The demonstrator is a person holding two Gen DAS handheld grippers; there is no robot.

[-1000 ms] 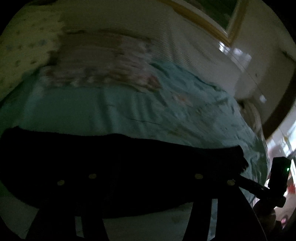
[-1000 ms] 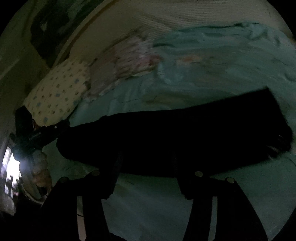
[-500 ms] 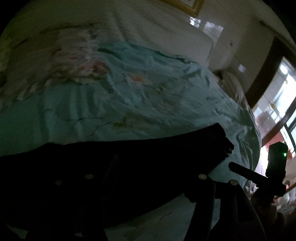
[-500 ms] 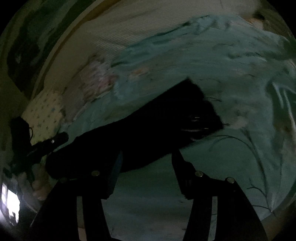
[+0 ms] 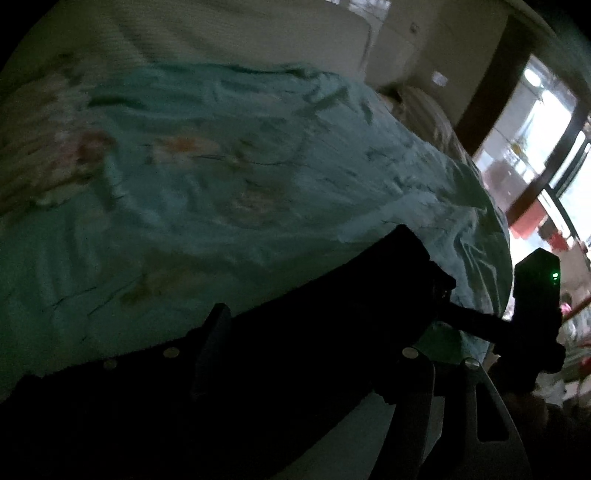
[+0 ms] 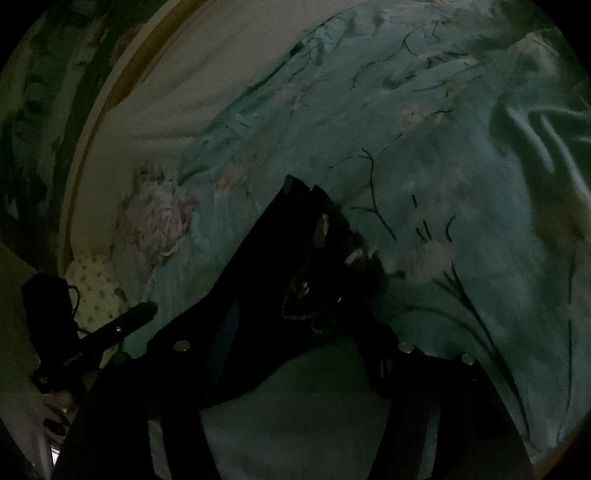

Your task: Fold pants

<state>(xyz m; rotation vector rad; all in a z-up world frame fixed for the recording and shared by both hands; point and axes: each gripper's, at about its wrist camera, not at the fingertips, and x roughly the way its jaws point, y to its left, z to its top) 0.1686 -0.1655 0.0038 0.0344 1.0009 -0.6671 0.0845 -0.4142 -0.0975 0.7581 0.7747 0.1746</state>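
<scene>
Black pants (image 5: pixel 332 325) lie as a long dark strip across the teal bed cover (image 5: pixel 221 177). My left gripper (image 5: pixel 299 332) hovers over the strip near its right end, jaws wide and still opening, fabric beneath them and no pad pressing. In the right wrist view the pants (image 6: pixel 280 251) run up from the lower left, with their bunched waist end (image 6: pixel 321 295) between the fingers of my right gripper (image 6: pixel 299 317). Its jaws are closing, and a gap still shows. Each gripper appears in the other's view: the right gripper (image 5: pixel 458 315) at the pants' end, the left gripper (image 6: pixel 136 314) at the left.
A pale ribbed headboard (image 5: pixel 221 33) stands behind the bed. A floral pillow (image 6: pixel 155 221) and a dotted pillow (image 6: pixel 92 284) lie near it. A bright doorway (image 5: pixel 535 155) opens past the bed's right edge. A hand (image 6: pixel 55 413) holds the left gripper.
Both views swung along the pants toward the waist end. The right gripper's jaws narrowed around the bunched end. The left gripper slid right along the strip, closer to the right gripper.
</scene>
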